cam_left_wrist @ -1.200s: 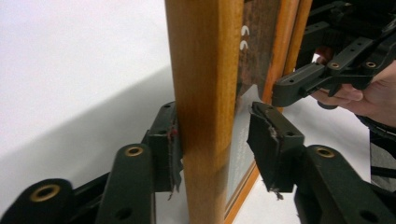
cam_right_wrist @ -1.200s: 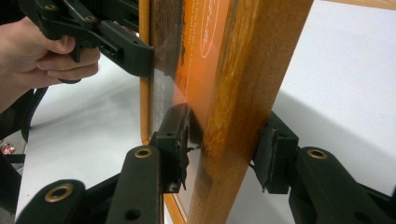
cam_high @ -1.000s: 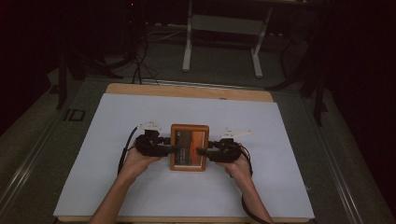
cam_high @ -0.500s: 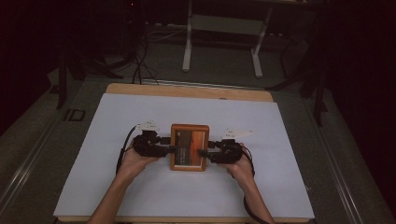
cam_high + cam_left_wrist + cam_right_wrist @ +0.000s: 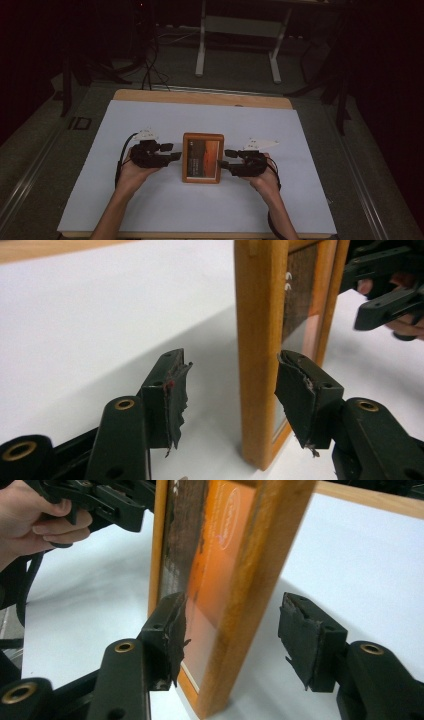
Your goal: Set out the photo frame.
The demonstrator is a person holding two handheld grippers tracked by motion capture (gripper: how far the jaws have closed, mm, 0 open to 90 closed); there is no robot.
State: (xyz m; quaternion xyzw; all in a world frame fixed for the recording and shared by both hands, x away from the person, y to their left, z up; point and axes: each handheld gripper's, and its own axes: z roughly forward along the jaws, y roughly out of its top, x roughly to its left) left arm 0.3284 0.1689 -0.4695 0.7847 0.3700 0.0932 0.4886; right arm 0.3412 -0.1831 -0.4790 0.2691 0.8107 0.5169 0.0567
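The wooden frame [image 5: 202, 158] stands between my left claw [image 5: 176, 151] and right claw [image 5: 223, 159], long axis toward the table's far edge [image 5: 202, 97], both claws just opening, gripping nothing.

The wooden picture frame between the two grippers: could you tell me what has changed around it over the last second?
Both grippers' jaws have just been opening and have let go of the orange-brown wooden picture frame. The left gripper and right gripper now stand slightly off its side edges, each edge between open jaws. The frame stays in its place on the white table sheet.
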